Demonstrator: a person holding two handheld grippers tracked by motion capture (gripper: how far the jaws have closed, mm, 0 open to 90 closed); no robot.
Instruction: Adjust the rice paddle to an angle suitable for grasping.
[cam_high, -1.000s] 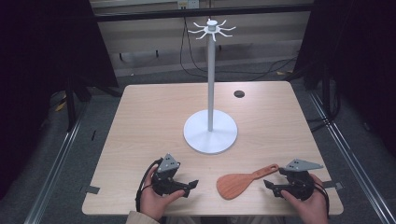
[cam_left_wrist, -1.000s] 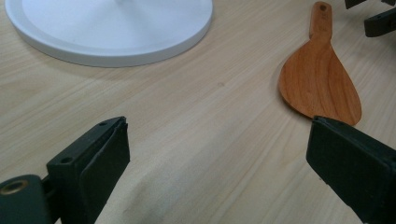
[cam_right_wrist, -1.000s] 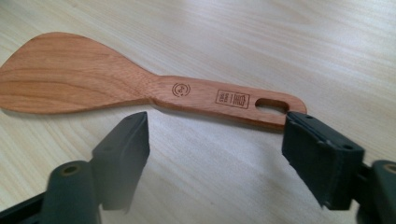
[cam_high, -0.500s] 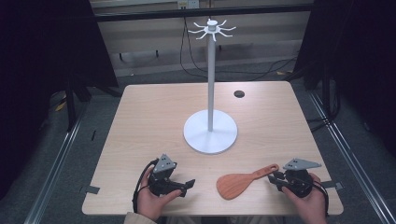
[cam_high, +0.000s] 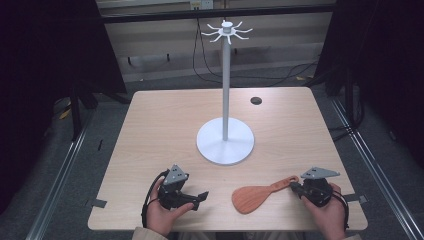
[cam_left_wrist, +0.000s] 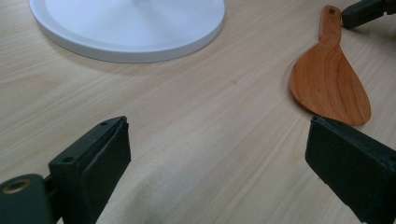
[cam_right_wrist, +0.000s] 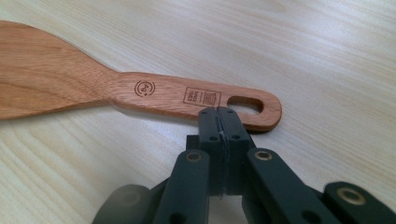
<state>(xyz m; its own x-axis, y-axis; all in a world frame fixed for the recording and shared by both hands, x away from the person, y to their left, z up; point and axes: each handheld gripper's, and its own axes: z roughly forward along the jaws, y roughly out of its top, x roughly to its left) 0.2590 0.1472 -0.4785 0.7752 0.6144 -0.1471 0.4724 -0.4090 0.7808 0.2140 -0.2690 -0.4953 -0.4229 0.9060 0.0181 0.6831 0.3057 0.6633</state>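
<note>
At the near edge of the pale wood-grain table (cam_high: 165, 130), the left gripper (cam_high: 200, 196) rests with its jaws wide apart over bare wood. The right gripper (cam_high: 294, 187) has its jaws pressed together, their tips at the handle end of a wooden spatula (cam_high: 255, 197) lying flat. Farther in stands a white stand (cam_high: 225, 142) with hooks on top. Beyond, a small dark disc (cam_high: 256, 100), then grey floor, cables and dark curtains.

A light wooden table (cam_high: 165, 125) is carrying a white stand (cam_high: 225, 145) at its middle, a wooden spatula (cam_high: 260, 195) lying flat near the front edge, and a small dark disc (cam_high: 256, 100) farther back.
</note>
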